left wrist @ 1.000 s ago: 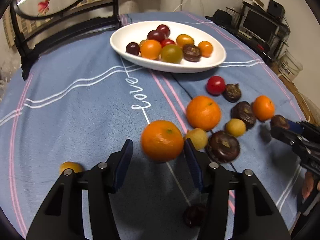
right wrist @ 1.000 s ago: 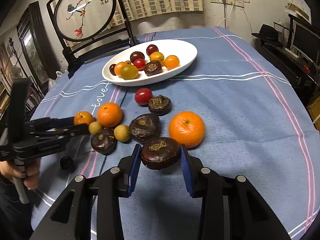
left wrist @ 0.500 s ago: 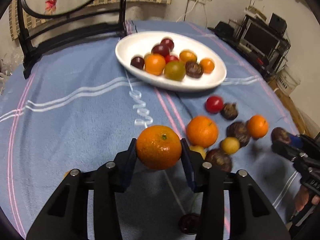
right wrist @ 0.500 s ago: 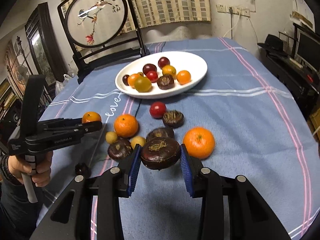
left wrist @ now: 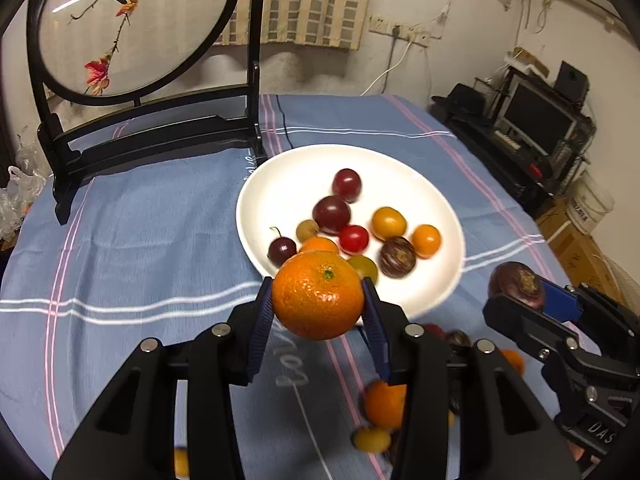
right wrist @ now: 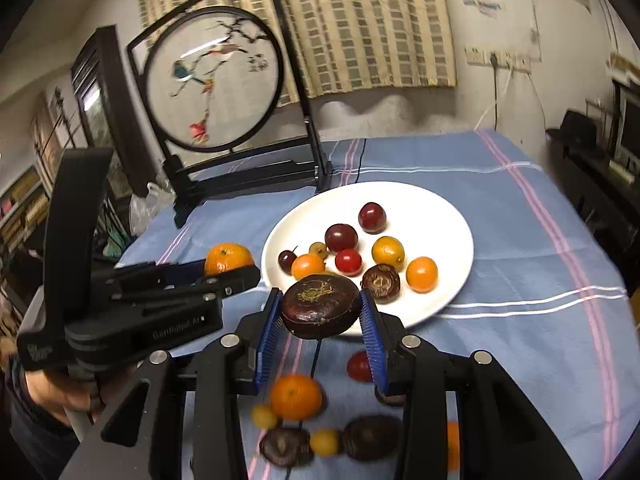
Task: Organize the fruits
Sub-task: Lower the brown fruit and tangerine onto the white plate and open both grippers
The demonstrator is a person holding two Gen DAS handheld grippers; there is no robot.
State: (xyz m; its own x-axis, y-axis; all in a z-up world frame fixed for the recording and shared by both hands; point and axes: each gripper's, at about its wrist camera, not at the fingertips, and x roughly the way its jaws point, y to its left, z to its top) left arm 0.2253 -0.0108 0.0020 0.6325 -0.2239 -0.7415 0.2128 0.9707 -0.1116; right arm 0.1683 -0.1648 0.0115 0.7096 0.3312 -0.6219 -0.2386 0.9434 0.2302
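Note:
My left gripper (left wrist: 318, 312) is shut on a large orange mandarin (left wrist: 318, 294), lifted above the blue cloth just short of the white plate (left wrist: 280, 184). My right gripper (right wrist: 320, 316) is shut on a dark brown water chestnut (right wrist: 320, 306), also held in the air at the plate's (right wrist: 440, 216) near rim. The plate holds several small fruits: plums, tomatoes, kumquats and a chestnut. Each gripper shows in the other's view: the right one (left wrist: 532, 300) at the right, the left one (right wrist: 224, 272) at the left.
Loose fruits lie on the cloth beneath the grippers: a mandarin (right wrist: 296, 396), a red tomato (right wrist: 358, 366), chestnuts (right wrist: 370, 442) and small yellow fruits (right wrist: 324, 442). A round embroidered screen on a black stand (left wrist: 152, 136) rises behind the plate. A hand (right wrist: 68, 394) grips the left tool.
The left gripper closed on the mandarin and lifted it off the cloth. Both grippers rose and moved forward to the plate, the right one still carrying its chestnut.

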